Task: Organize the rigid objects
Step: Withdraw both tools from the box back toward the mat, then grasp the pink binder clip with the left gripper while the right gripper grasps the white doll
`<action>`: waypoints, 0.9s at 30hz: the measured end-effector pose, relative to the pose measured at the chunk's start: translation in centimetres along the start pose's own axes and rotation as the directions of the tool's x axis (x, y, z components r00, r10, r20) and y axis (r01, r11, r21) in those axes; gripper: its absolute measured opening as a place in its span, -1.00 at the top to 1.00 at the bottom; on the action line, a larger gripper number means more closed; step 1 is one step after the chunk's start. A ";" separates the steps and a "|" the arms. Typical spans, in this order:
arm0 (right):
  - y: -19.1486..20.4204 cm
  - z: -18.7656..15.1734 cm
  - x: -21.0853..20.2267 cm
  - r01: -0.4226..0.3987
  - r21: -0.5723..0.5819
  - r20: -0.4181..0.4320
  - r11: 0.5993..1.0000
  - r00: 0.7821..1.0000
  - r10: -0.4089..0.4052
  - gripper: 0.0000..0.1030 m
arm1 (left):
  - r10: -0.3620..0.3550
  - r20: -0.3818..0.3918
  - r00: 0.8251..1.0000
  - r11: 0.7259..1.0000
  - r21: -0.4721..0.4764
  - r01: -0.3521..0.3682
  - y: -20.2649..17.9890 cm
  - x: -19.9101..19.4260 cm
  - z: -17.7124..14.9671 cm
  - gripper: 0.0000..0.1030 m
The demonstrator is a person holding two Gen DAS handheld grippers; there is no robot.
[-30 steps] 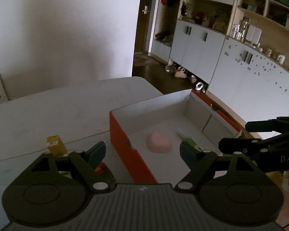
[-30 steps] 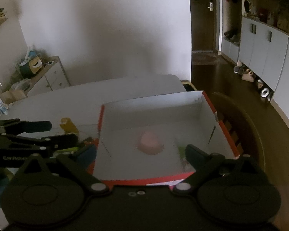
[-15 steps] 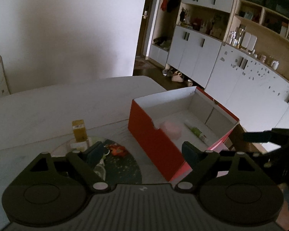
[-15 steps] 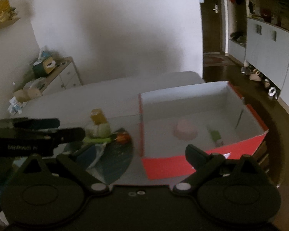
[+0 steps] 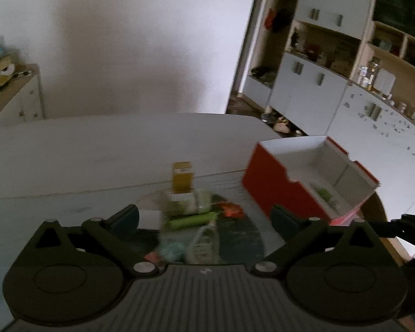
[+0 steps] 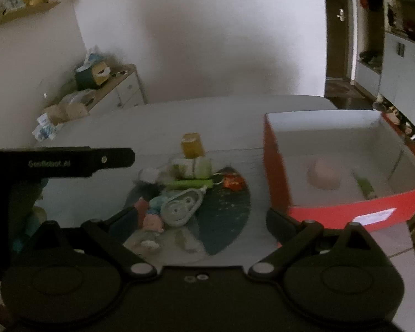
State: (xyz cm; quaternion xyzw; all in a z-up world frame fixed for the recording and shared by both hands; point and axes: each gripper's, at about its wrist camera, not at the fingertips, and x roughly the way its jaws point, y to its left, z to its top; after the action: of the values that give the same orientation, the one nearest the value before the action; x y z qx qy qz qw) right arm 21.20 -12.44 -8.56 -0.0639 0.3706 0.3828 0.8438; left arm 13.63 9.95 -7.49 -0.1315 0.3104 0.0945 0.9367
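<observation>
A: Pile (image 6: 179,193) sits on the dark round mat (image 6: 229,213), left of the red box (image 6: 345,213). The box already holds a pink lump (image 6: 323,177) and a green stick (image 6: 366,186).

B: Grippers?

A: Left gripper (image 5: 204,218) has just been opening; its jaws stand wide, nothing between them, aimed over the pile. Right gripper (image 6: 202,221) is spread too and empty, hanging above the near edge of the mat. Neither touches anything.

B: What's rigid in there?

A: Yellow box (image 6: 192,145) stands upright at the far side, just off the mat. Looks like light card with flat faces; I'd pinch across the two broad sides, low enough that it can't tip. The green tube (image 6: 188,184) lies flat across the pile. It looks stiff and smooth and may roll or squirt out, so take it mid-length across its width.

B: And the pale loop thing?

A: The grey oval piece (image 6: 181,207) leans on the soft bits. Probably hard plastic. Grip its rim, not the open middle. The small orange item (image 6: 232,181) beside the tube's end is too blurred to judge.

B: Soft stuff?

A: Pink and blue scraps (image 6: 152,215) at the near left look like cloth or foam. I'd leave those; they'd drag along if a jaw catches them.

B: First pick?

A: My guess is the yellow box, since it stands clear and is easiest to reach.
</observation>
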 end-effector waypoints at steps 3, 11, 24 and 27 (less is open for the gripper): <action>1.1 -0.4 1.1 -0.016 -0.008 -0.025 1.000 1.000 0.016 -0.92 | 0.028 -0.012 1.000 1.000 -0.013 -0.028 1.5 0.5 -0.5 -0.99; 3.6 -1.6 4.0 -0.044 -0.063 -0.098 0.997 0.994 0.038 -0.90 | 0.090 -0.042 0.995 0.996 -0.006 -0.091 4.4 2.2 -3.0 -0.99; 8.2 -4.5 7.1 -0.168 -0.198 -0.228 0.966 0.966 0.122 -0.73 | 0.067 -0.137 0.988 0.997 -0.014 -0.070 6.3 5.1 -7.2 -0.98; 8.9 -5.1 7.8 -0.181 -0.224 -0.250 0.958 0.960 0.123 -0.67 | 0.082 -0.149 0.985 0.995 -0.039 -0.089 6.9 5.7 -7.4 -0.98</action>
State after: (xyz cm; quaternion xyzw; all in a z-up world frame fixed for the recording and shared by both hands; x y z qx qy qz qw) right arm 15.48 -3.58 -15.97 -0.1834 0.4209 0.4793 0.7479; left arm 12.24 14.78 -18.01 -0.1462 0.3818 0.1317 0.9031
